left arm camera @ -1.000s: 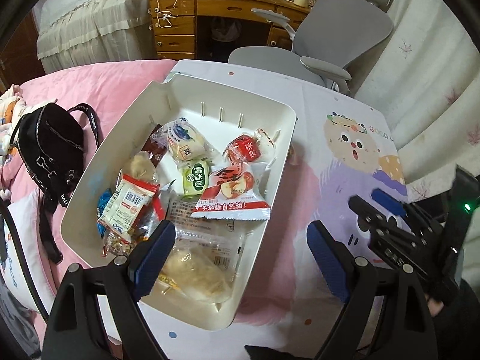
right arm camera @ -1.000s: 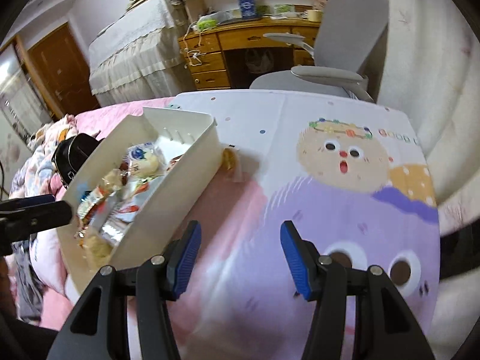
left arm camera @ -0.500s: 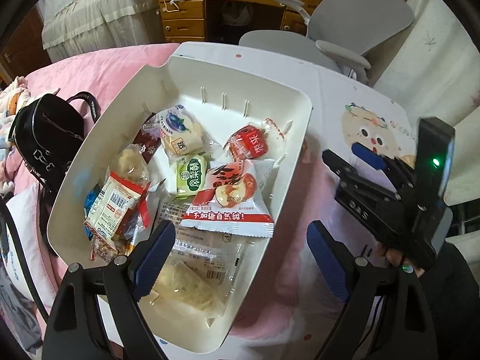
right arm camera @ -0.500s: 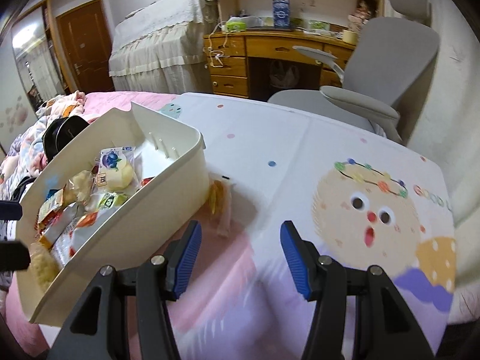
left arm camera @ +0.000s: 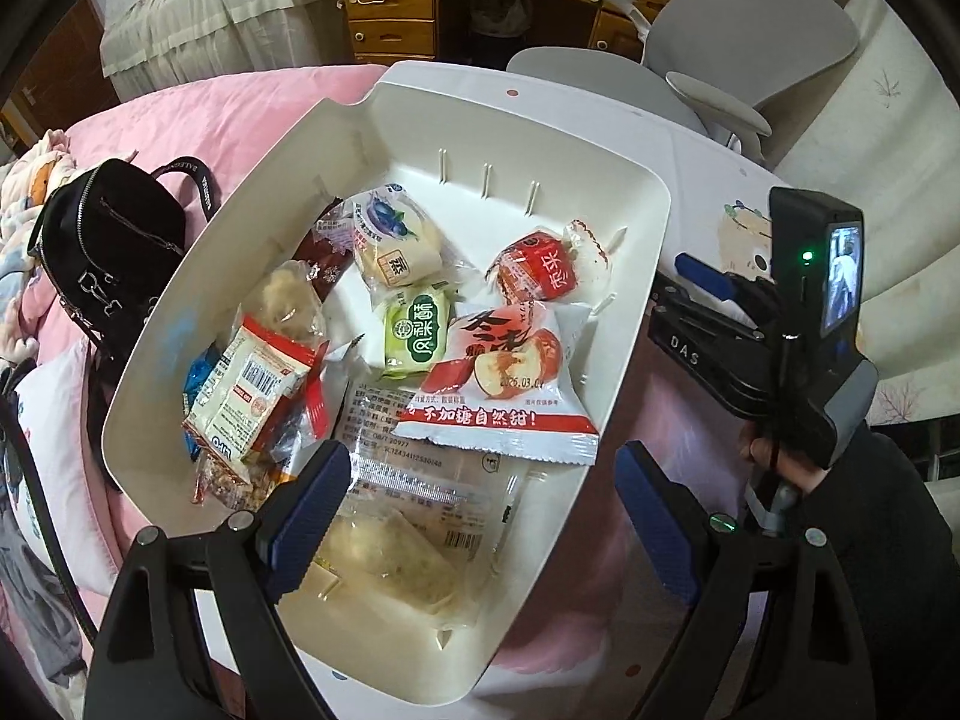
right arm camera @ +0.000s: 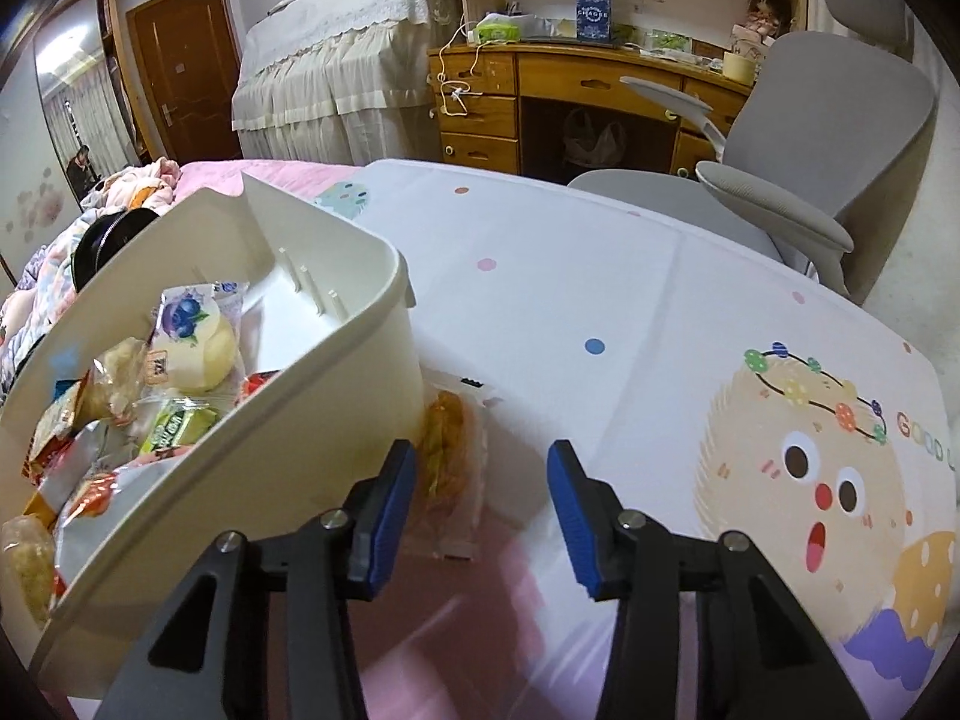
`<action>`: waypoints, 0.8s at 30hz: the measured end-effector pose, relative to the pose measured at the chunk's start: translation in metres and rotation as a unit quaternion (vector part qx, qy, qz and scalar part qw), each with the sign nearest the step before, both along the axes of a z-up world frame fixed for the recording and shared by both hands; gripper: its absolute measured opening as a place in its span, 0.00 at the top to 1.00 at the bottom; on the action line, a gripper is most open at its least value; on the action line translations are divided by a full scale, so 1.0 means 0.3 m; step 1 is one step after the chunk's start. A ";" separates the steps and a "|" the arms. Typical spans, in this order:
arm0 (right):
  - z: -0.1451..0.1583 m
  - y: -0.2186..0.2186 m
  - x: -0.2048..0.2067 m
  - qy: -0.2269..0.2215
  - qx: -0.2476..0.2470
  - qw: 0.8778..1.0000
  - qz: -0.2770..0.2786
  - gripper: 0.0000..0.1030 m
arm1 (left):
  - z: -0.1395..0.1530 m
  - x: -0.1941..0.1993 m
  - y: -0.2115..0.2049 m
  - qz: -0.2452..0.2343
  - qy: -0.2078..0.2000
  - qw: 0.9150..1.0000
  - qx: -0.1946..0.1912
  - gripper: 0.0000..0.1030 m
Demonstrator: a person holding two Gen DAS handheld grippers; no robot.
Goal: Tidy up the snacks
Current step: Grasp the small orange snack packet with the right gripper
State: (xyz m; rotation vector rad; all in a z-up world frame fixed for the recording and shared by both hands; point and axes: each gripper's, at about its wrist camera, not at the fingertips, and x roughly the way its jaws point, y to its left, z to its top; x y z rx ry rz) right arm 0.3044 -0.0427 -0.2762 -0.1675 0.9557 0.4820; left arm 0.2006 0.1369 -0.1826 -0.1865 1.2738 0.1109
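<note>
A white bin holds several wrapped snacks, among them a red-and-white apple-chip packet, a green packet and a clear-wrapped bread. My left gripper hangs wide open over the bin's near end, holding nothing. Outside the bin wall, an orange snack in a clear wrapper lies on the tablecloth. My right gripper is low over it with its jaws closing. The snack sits between them near the left pad, and neither pad presses on it.
A black handbag lies on the pink bedding left of the bin. A grey office chair and a wooden desk stand beyond the table. The cartoon-printed tablecloth stretches out to the right.
My right gripper came down and in toward the bin wall, over the orange snack, and its jaws narrowed. The left gripper sank slightly over the bin, still wide open.
</note>
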 end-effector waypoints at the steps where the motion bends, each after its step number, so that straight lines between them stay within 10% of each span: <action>1: -0.006 0.003 0.003 0.003 -0.001 1.000 0.001 0.60 | 0.000 0.001 0.001 0.001 -0.001 1.000 -0.001 0.14; 24: -0.014 0.044 0.022 0.022 -0.046 0.999 -0.003 0.79 | 0.087 -0.024 0.010 0.009 -0.022 1.000 0.007 0.14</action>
